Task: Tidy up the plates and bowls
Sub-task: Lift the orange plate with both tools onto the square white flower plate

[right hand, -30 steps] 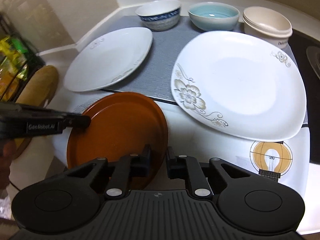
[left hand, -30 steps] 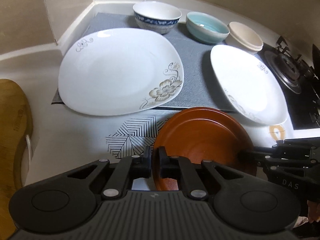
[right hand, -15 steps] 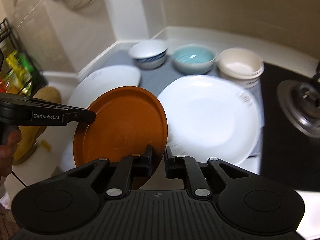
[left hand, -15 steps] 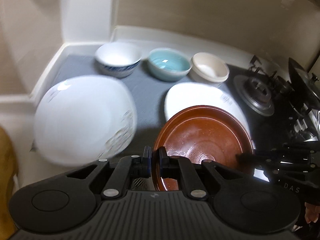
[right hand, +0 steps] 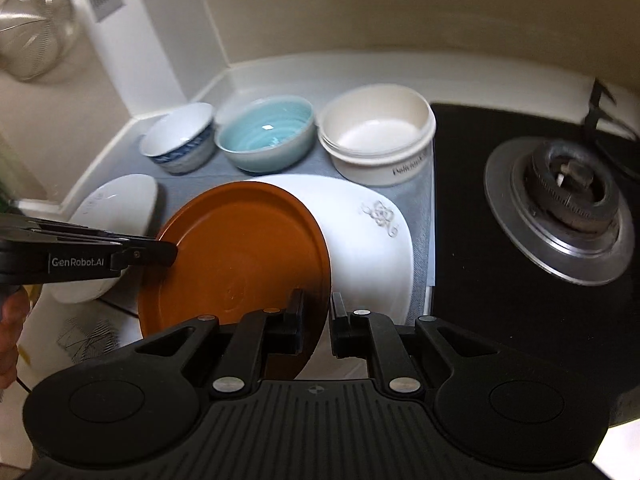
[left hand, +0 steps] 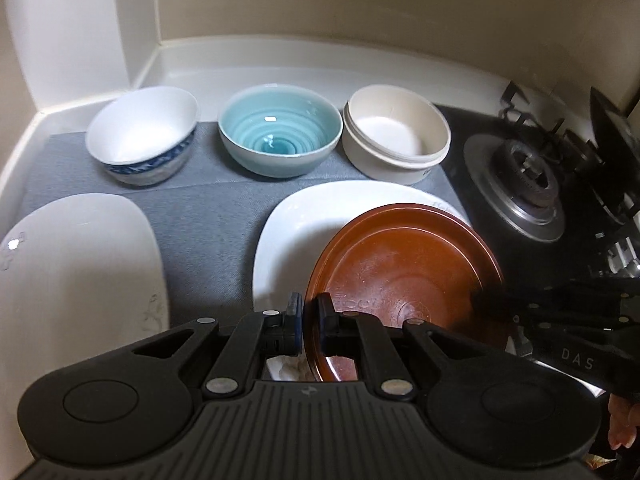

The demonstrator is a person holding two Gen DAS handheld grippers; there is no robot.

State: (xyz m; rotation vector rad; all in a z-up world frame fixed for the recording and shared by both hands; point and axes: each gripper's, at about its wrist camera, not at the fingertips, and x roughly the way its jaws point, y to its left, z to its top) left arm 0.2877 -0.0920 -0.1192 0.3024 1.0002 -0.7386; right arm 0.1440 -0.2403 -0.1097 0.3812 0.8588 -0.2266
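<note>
Both grippers, left (left hand: 309,322) and right (right hand: 316,322), pinched the brown plate (left hand: 404,280) by opposite rims, tilted above the right white plate (left hand: 320,216).

Left wrist view: looks down and forward from above the counter's near edge, close over the brown plate (left hand: 404,280).
Right wrist view: same forward heading, from the stove side, close to that plate.
Shared: three bowls, both white plates, gas burner (right hand: 568,192).
</note>
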